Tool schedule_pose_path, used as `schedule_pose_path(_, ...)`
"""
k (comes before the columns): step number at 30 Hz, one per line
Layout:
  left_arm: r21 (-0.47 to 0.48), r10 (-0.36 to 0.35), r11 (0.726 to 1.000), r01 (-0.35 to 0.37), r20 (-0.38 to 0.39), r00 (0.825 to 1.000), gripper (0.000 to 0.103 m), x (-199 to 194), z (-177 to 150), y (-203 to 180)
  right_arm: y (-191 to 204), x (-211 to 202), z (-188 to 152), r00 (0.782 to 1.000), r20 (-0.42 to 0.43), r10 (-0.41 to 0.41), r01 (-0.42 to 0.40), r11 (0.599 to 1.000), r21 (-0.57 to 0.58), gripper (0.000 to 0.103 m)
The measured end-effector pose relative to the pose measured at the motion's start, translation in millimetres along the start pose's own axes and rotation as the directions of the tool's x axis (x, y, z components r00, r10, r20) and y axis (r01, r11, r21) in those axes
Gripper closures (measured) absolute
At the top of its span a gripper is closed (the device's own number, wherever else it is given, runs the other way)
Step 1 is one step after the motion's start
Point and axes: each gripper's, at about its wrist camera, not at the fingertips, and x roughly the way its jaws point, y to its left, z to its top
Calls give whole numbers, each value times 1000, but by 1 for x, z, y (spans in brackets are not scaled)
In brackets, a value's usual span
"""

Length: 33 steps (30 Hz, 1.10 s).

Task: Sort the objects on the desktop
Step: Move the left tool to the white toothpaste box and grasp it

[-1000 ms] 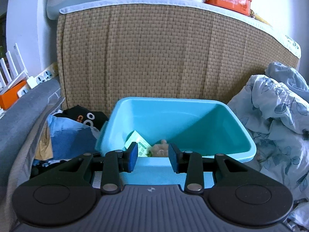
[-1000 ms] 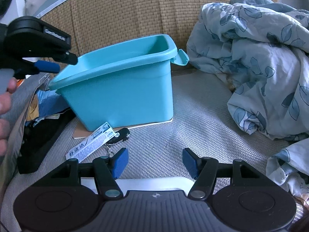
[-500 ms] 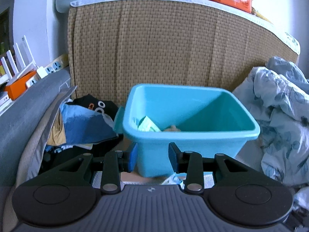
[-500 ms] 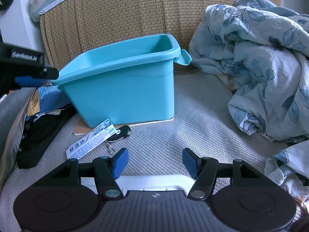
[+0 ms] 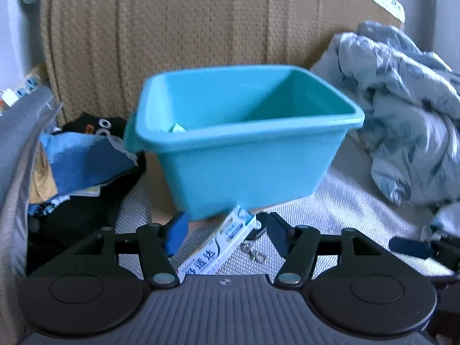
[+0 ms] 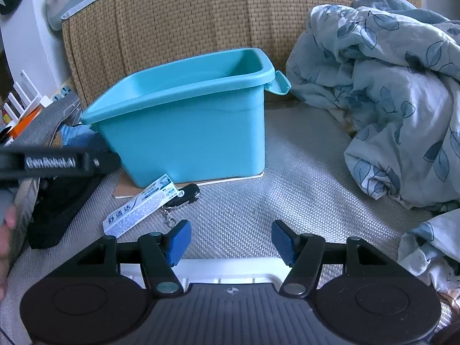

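A turquoise plastic bin (image 5: 244, 155) (image 6: 187, 132) stands on the woven mat with a green packet corner (image 5: 176, 128) showing inside. A white toothpaste box (image 5: 221, 247) (image 6: 142, 205) lies on the mat in front of the bin, next to a black key fob (image 6: 185, 195) with a clip. My left gripper (image 5: 225, 234) hovers low over the box with its jaws opening; the box lies between them, untouched. Its body also crosses the left of the right wrist view (image 6: 51, 162). My right gripper (image 6: 230, 241) stands open above a white object (image 6: 230, 270), gripping nothing.
A rumpled leaf-print quilt (image 6: 382, 106) fills the right side. Dark clothes and a blue cloth (image 5: 83, 166) pile up left of the bin. A woven headboard (image 6: 187, 20) rises behind. A person's hand (image 6: 5, 230) shows at the left edge.
My left gripper has come down from above the bin to the mat in front of it, and its jaws have spread apart. The right gripper has stayed still.
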Motion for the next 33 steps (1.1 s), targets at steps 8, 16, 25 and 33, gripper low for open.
schedule_pose_path(8, 30, -62, 997, 66, -111, 992, 39, 35, -10, 9, 0, 0, 0, 1000, -6, 14, -14, 1000, 9, 36)
schedule_pose_path(16, 78, -108, 989, 126, -202, 973, 39, 65, -15, 14, -3, 2, 1, 999, -20, 29, -28, 999, 26, 36)
schedule_pose_path(25, 122, -51, 989, 84, -251, 967, 43, 86, -22, 10, -6, 6, 0, 999, -38, 24, -23, 999, 35, 36)
schedule_pose_path(33, 83, -54, 994, 78, -263, 963, 55, 99, -23, 14, -5, 7, 0, 999, -46, 27, -25, 999, 31, 36)
